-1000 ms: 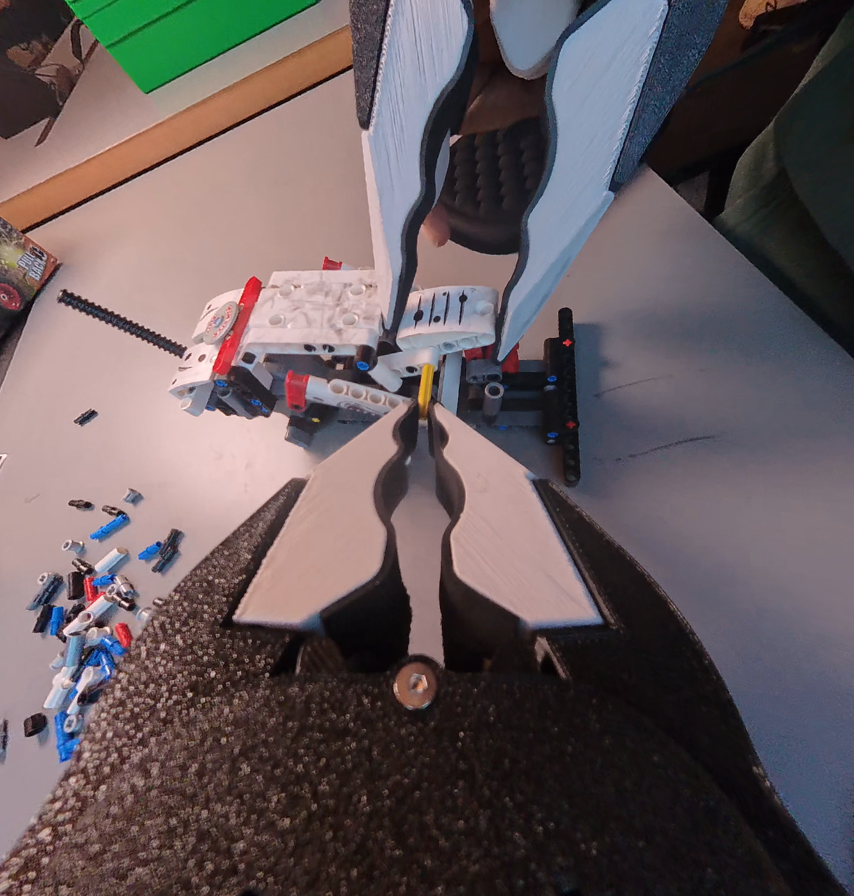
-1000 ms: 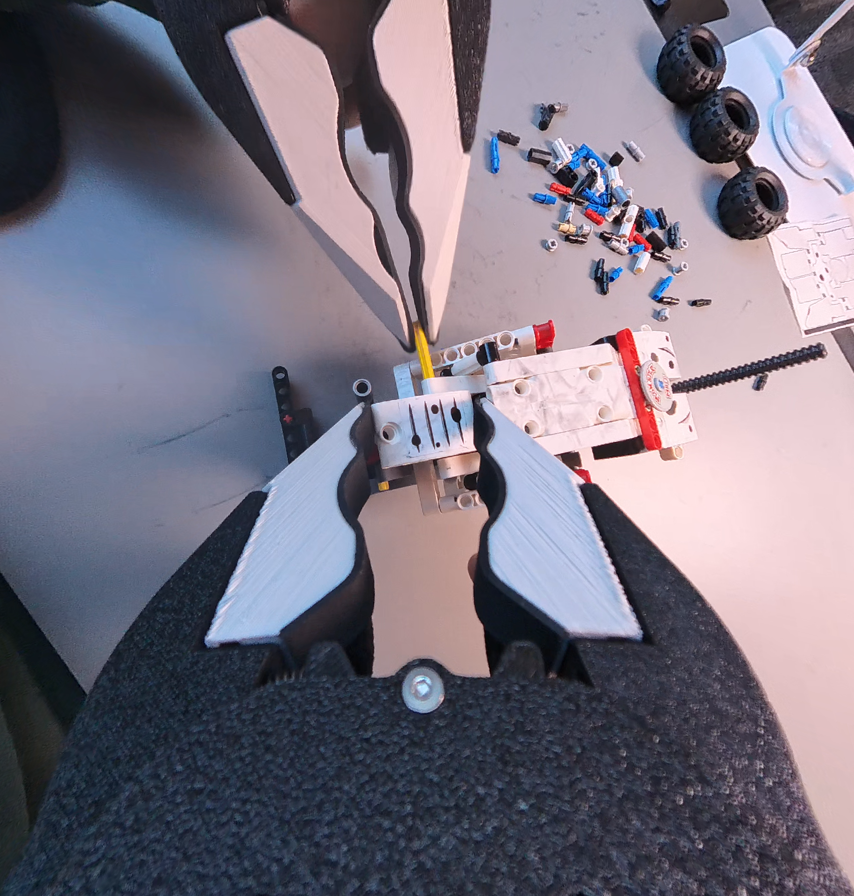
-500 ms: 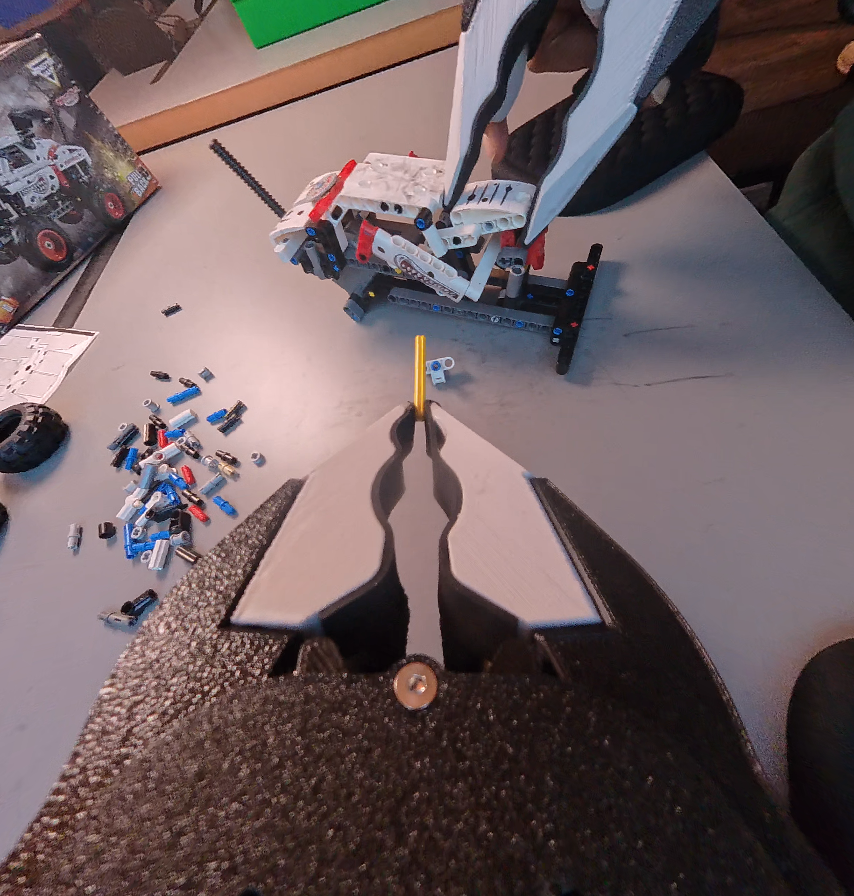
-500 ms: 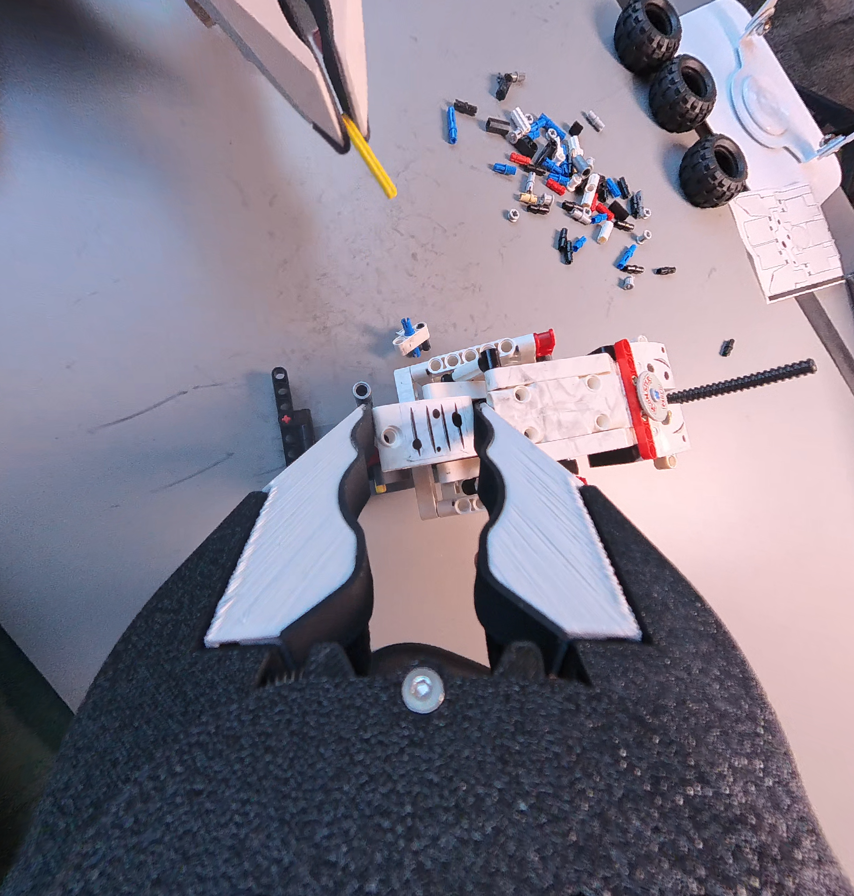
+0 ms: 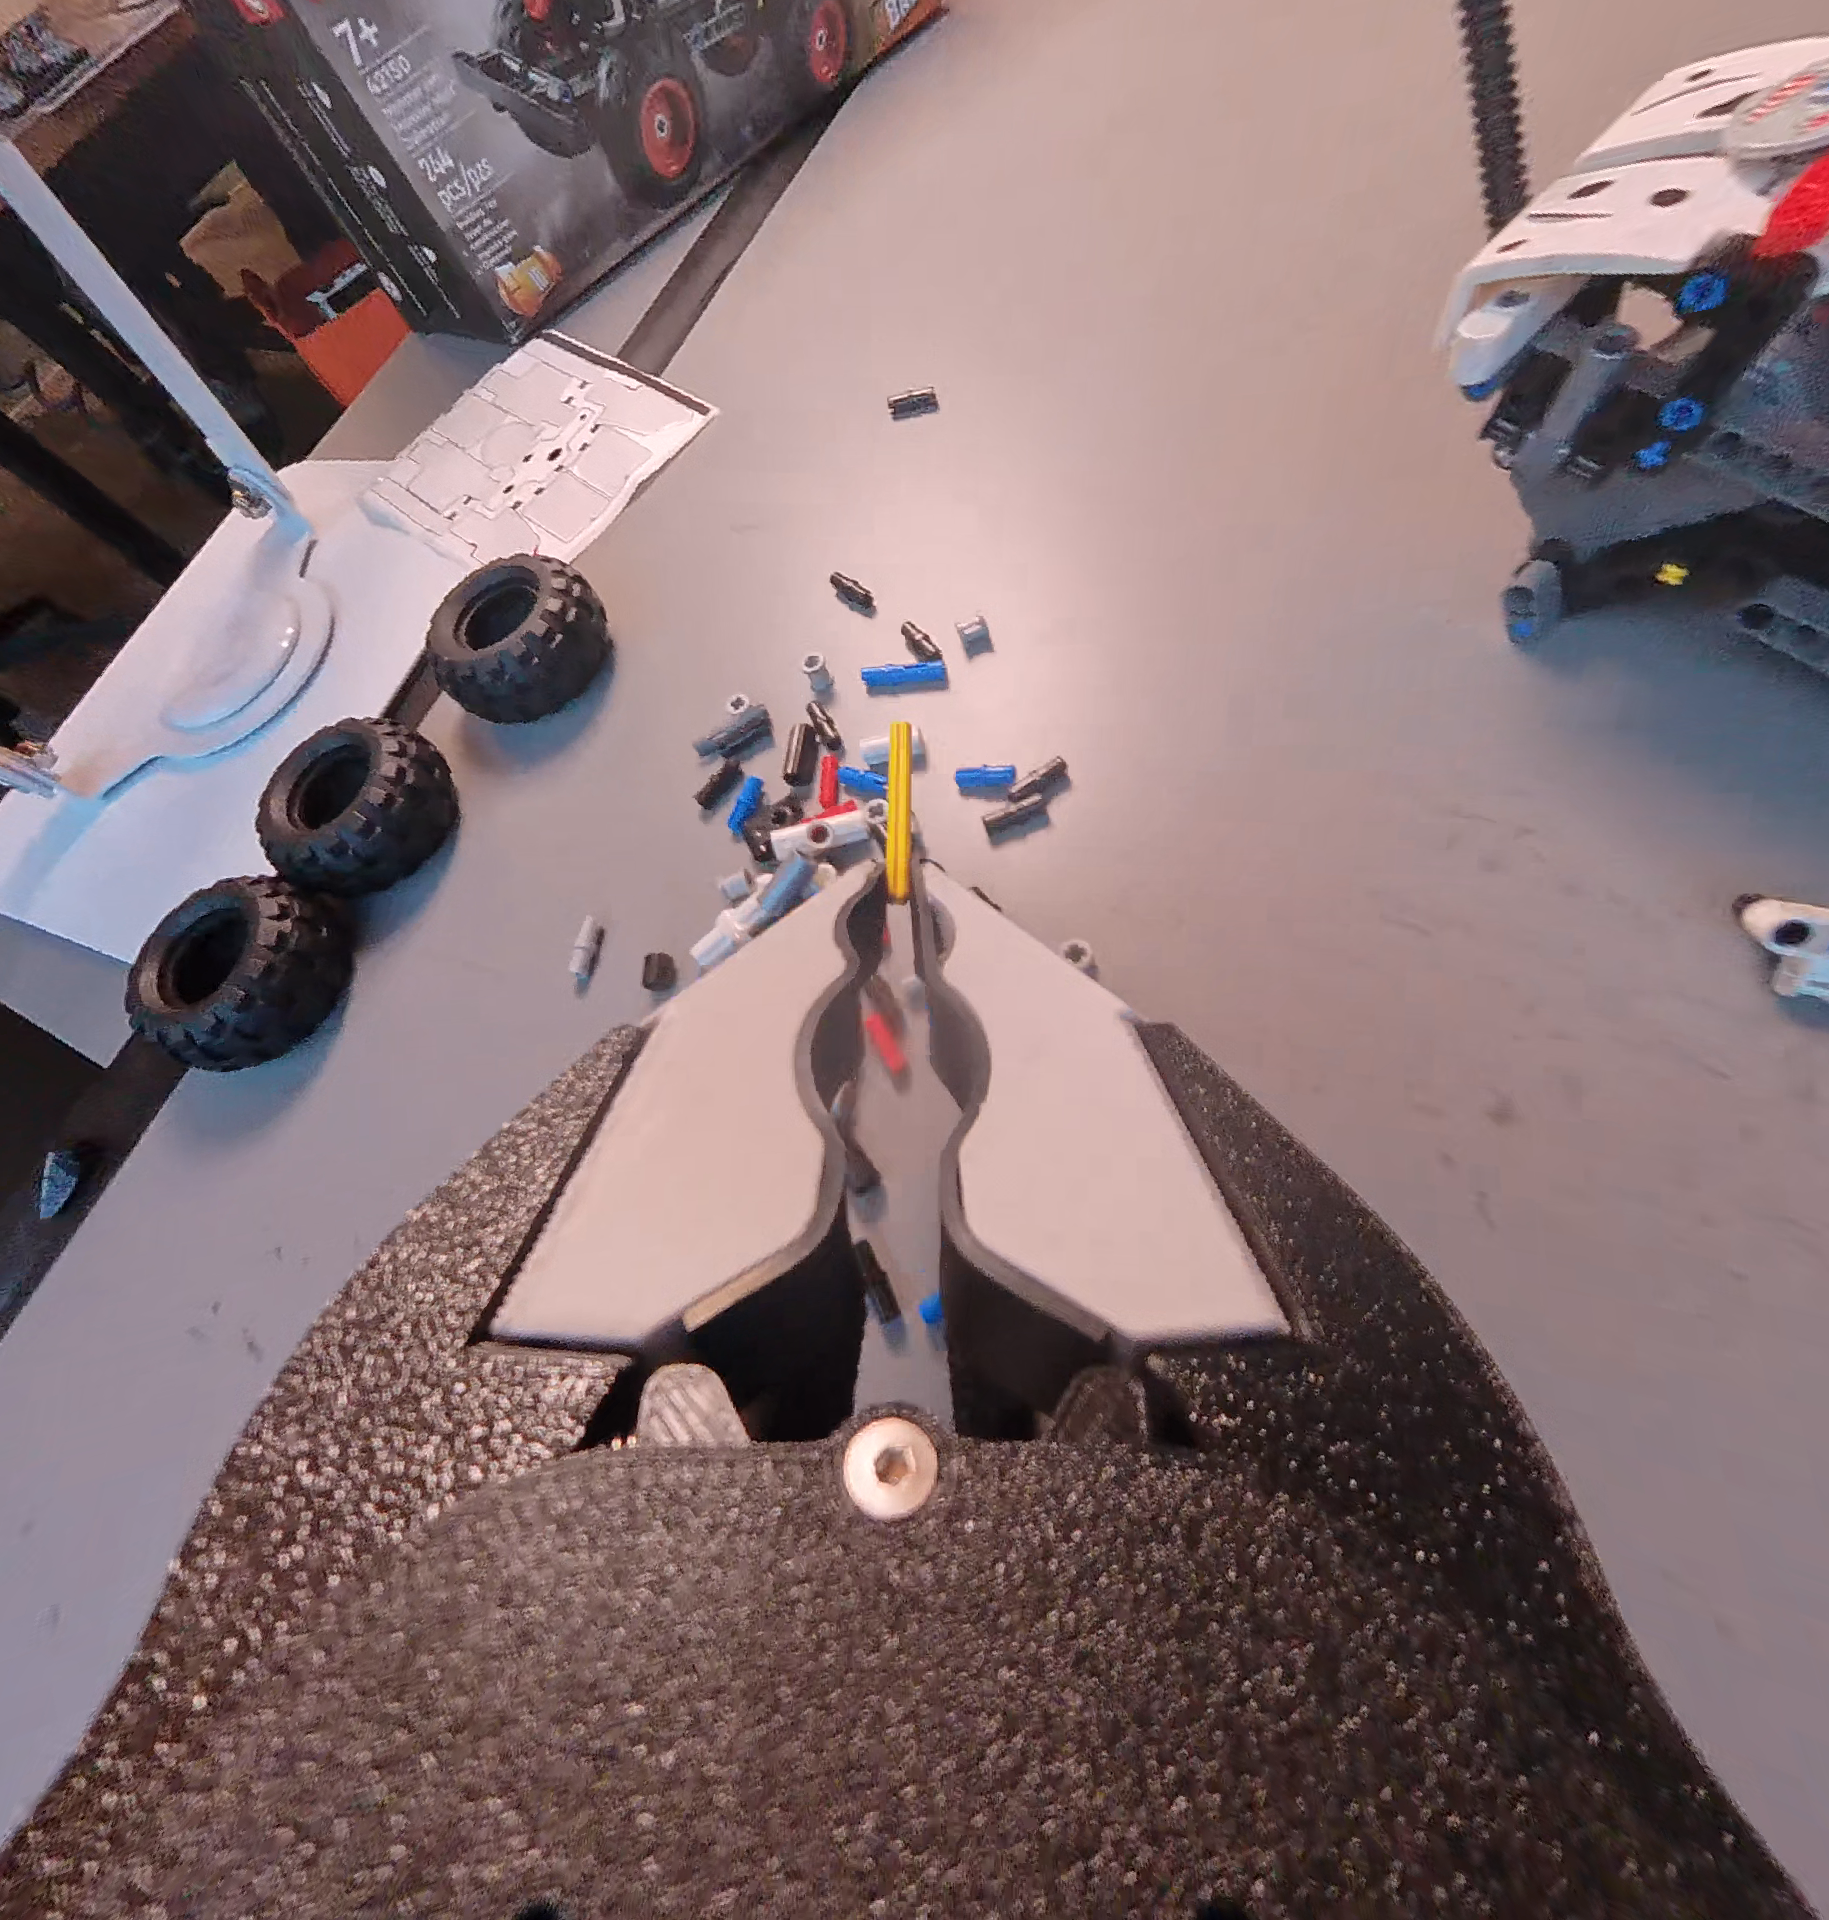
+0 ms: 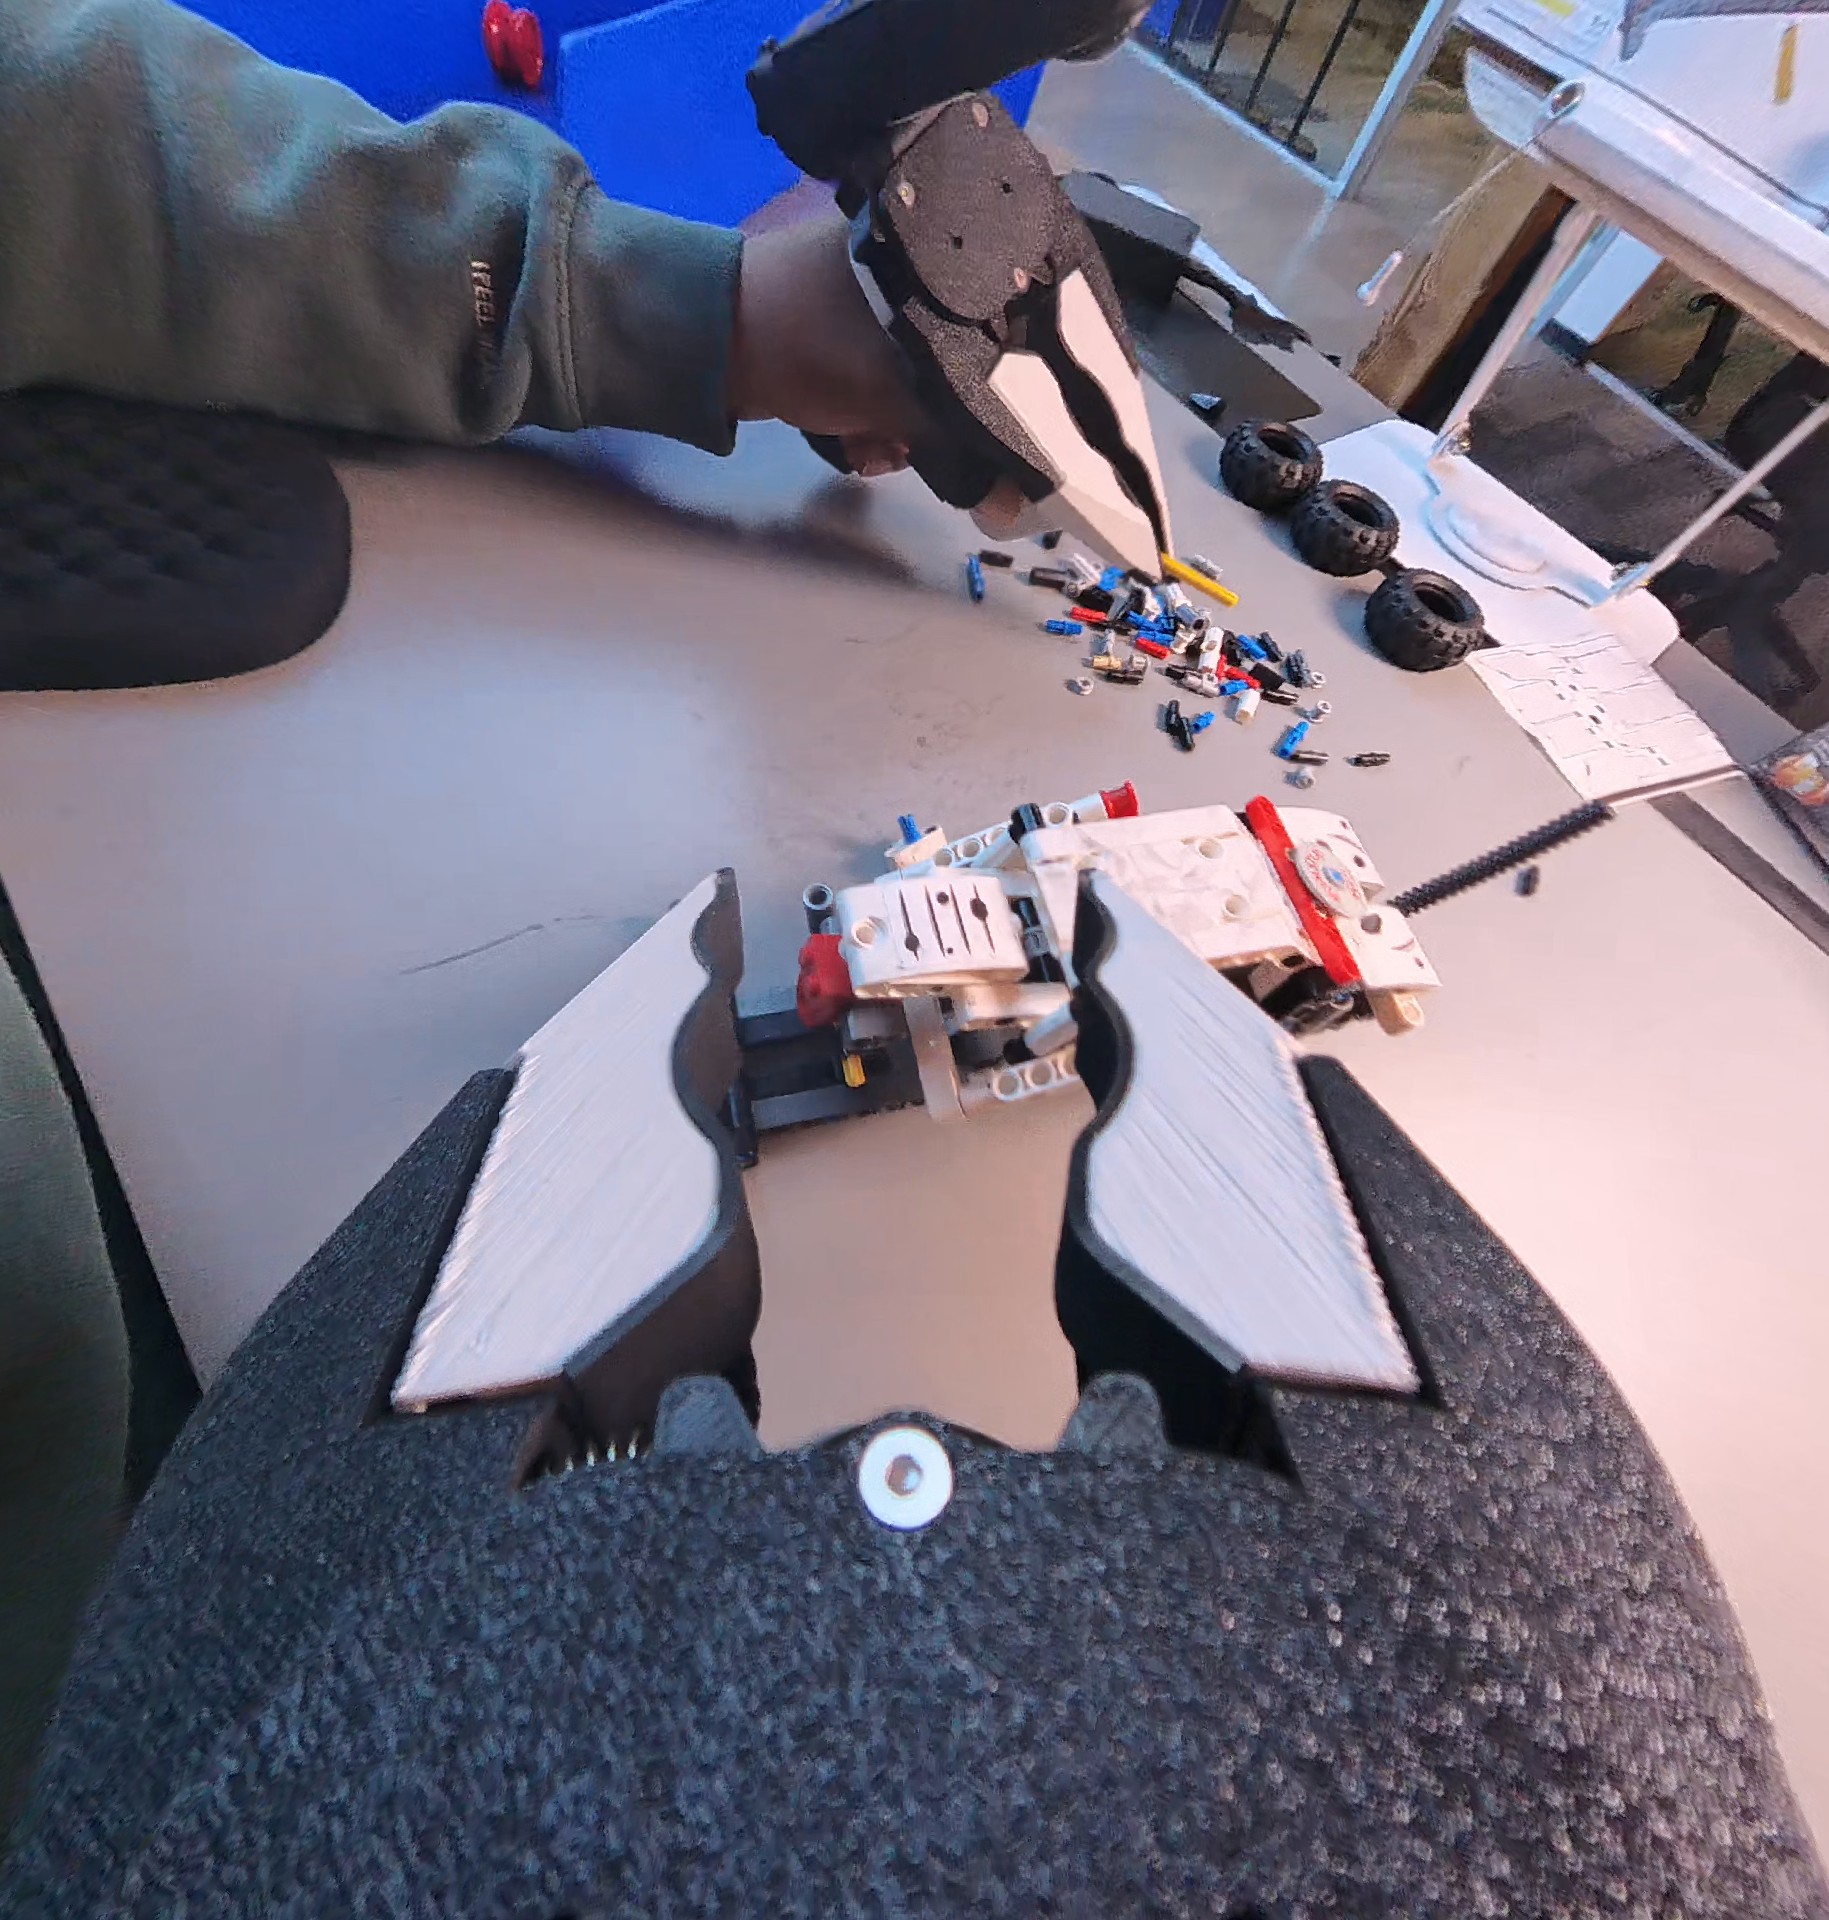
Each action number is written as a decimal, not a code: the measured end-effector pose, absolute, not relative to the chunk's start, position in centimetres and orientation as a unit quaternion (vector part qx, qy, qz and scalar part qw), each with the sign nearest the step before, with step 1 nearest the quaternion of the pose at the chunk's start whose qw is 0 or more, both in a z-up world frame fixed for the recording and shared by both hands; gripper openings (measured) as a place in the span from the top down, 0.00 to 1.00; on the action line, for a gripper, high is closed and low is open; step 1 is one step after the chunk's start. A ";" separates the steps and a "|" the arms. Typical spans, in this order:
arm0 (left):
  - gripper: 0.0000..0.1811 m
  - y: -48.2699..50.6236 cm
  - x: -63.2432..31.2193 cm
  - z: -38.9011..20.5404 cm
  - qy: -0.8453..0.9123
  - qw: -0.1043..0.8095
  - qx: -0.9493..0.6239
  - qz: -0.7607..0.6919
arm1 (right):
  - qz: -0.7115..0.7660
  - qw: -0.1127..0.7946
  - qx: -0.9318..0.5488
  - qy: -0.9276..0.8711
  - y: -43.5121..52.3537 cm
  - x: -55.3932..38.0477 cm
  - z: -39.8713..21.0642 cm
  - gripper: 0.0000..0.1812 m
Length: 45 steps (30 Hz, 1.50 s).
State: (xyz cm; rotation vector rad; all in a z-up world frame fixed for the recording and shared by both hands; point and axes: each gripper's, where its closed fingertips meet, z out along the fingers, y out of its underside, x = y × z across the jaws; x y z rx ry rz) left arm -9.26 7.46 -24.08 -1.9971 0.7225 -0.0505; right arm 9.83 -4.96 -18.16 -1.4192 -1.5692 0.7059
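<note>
My left gripper [image 5: 897,885] is shut on a thin yellow axle [image 5: 898,810] that sticks out forward from the tips. It hovers over a pile of small black, blue, red and grey pins [image 5: 837,779]; the gripper [image 6: 1157,545], axle [image 6: 1198,580] and pile [image 6: 1180,644] also show in the right wrist view. My right gripper [image 6: 905,914] is open. Its fingers stand either side of the slotted white panel of a part-built white, red and black toy truck [image 6: 1128,914], which rests on the grey table [image 6: 474,831]. The truck [image 5: 1710,343] lies far right of the left gripper.
Three black tyres [image 5: 520,639] [image 5: 354,795] [image 5: 235,966] lie left of the pile, by a white stand base [image 5: 141,748], a sticker sheet [image 5: 546,468] and the kit box [image 5: 577,135]. A loose white piece [image 5: 1814,945] lies right. A black ribbed rod [image 6: 1502,857] sticks out from the truck. A sleeved arm [image 6: 266,260] reaches across. The gap from one gripper's tips to the other's is roughly 25 cm. It is some 12 cm from my right tips to the loose white piece [image 5: 1814,945].
My left gripper pulled the yellow axle out of the truck and carried it over to the pile of pins. My right gripper opened, let go of the truck's white panel and tilted up.
</note>
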 end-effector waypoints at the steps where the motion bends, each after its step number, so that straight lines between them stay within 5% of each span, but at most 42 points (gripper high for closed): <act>1: 0.98 8.1 -9.4 -24.1 0.294 0.485 -0.823 -0.020 | 0.287 0.441 -0.574 -0.627 -4.7 10.2 -18.3 0.65; 9: 0.98 9.4 -9.3 -25.7 0.293 0.450 -0.842 -0.051 | 0.296 0.439 -0.583 -0.616 -3.6 12.0 -19.8 0.68; 15: 0.87 8.8 -9.7 -25.9 0.280 0.425 -0.859 -0.047 | 0.314 0.444 -0.571 -0.615 -3.6 11.7 -19.6 0.69; 29: 0.83 2.2 -2.6 -20.8 0.322 0.464 -0.806 -0.178 | 0.308 0.451 -0.563 -0.620 -4.0 11.6 -20.1 0.69; 40: 0.77 -3.4 3.1 -26.9 0.393 0.364 -0.827 -0.172 | 0.243 0.465 -0.514 -0.679 -4.7 9.5 -20.9 0.68; 42: 0.78 -3.0 3.4 -27.4 0.385 0.355 -0.833 -0.180 | 0.240 0.462 -0.516 -0.680 -4.7 8.9 -21.1 0.68; 45: 0.92 -2.6 3.2 -28.0 0.391 0.349 -0.837 -0.158 | 0.223 0.460 -0.526 -0.680 -4.2 8.6 -21.7 0.71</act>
